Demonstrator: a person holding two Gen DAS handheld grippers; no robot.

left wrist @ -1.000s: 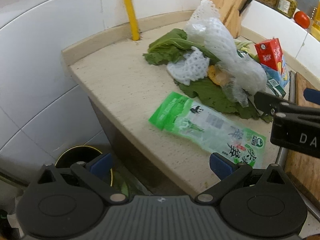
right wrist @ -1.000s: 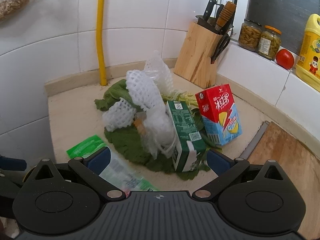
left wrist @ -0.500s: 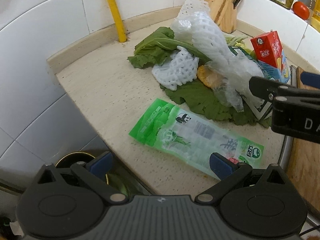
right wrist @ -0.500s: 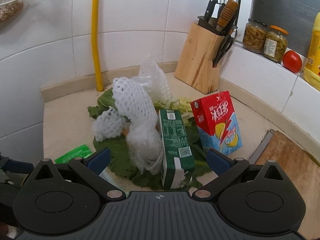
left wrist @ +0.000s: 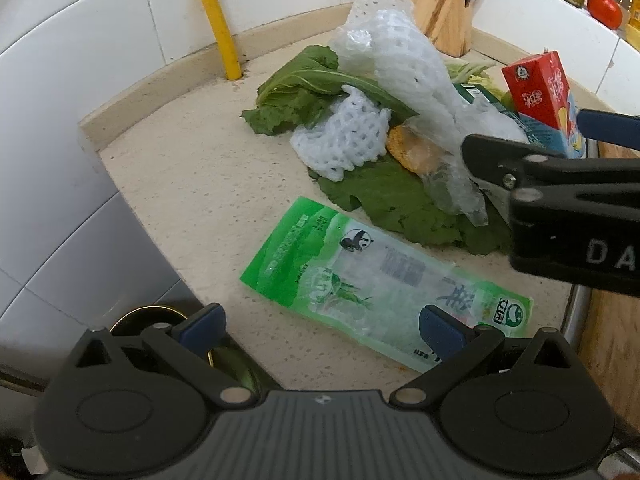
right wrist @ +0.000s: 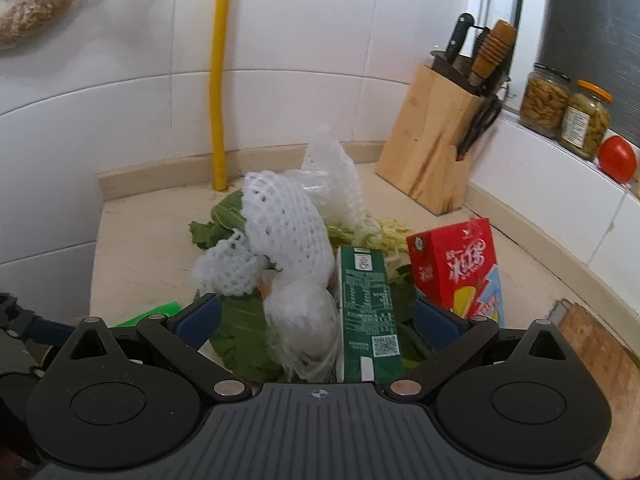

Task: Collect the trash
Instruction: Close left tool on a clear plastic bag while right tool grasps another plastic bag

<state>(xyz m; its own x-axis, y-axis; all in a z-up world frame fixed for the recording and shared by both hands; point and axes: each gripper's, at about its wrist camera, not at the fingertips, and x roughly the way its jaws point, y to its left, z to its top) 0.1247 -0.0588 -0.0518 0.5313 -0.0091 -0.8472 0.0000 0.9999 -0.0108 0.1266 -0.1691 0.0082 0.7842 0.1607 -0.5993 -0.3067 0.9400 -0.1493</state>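
A green-and-clear plastic wrapper (left wrist: pixel 384 276) with a panda print lies flat on the counter. My left gripper (left wrist: pixel 322 324) hangs open just before it, its right finger over the wrapper's near end. Behind lies a trash pile: white foam nets (left wrist: pixel 400 64), green leaves (left wrist: pixel 384 196), a clear plastic bag (left wrist: pixel 452 176), a red carton (left wrist: pixel 540 88). My right gripper (right wrist: pixel 318 316) is open, and its fingers straddle the green carton (right wrist: pixel 368 312) and the clear bag (right wrist: pixel 304 320). The red carton (right wrist: pixel 456 268) stands just to the right of them. In the left wrist view the right gripper (left wrist: pixel 528 132) reaches in from the right.
A dark round bin (left wrist: pixel 132 316) sits below the counter's left edge. A yellow pipe (right wrist: pixel 218 80) rises at the tiled back wall. A knife block (right wrist: pixel 436 140), jars (right wrist: pixel 544 100) and a tomato (right wrist: pixel 616 154) stand at the back right. A wooden board (right wrist: pixel 592 360) lies to the right.
My right gripper has moved forward into the pile, so the green carton and bag now lie between its fingers. My left gripper has come closer to the green wrapper.
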